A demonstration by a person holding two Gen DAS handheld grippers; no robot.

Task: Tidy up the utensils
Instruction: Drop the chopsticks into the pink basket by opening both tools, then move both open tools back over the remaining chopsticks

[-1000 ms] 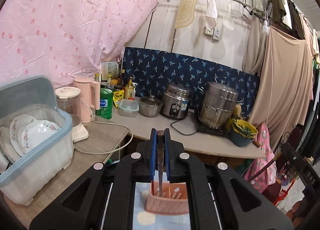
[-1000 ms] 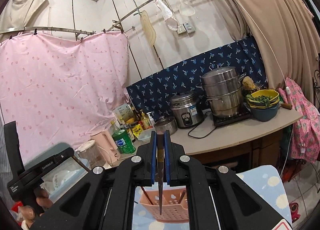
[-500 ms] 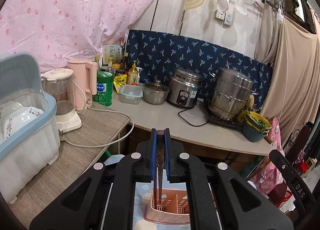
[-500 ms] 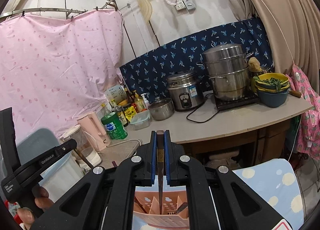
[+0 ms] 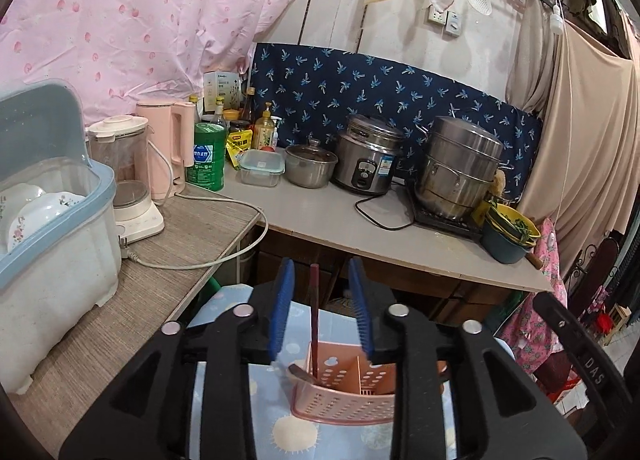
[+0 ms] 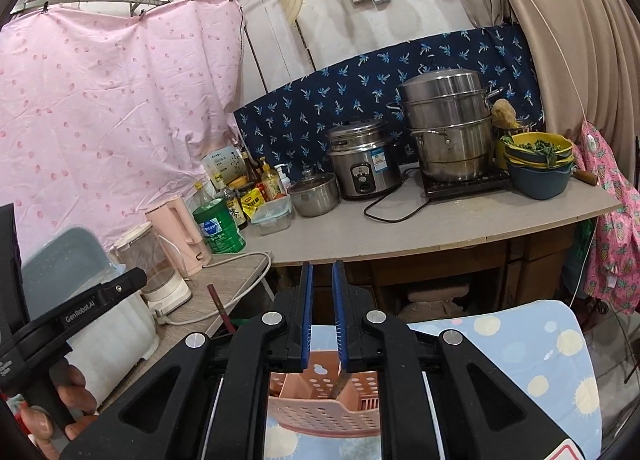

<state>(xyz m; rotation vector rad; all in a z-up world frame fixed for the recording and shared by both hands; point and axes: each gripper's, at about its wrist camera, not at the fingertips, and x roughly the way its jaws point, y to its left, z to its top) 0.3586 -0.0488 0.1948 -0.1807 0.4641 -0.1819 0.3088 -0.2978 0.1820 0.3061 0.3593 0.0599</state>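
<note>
Now at drop-off step: pink caddy [image 5: 344, 400] on blue cloth [image 6: 520, 348]. Our left gripper [image 5: 322, 312] opening, chopstick [image 5: 314, 320] loose between pads, standing in caddy. Right gripper [image 6: 322, 320] opening, dark utensil [image 6: 338, 384] dropped below. Next we lift both clear.

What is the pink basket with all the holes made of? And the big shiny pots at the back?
The pink basket looks like plastic: thin matte walls, moulded dividers and rows of neat punched holes. The big stacked pot and the rice cooker look like stainless steel: silvery, shiny, with light streaks. The chopstick standing in the basket could be dark wood or plastic; I cannot tell.
</note>
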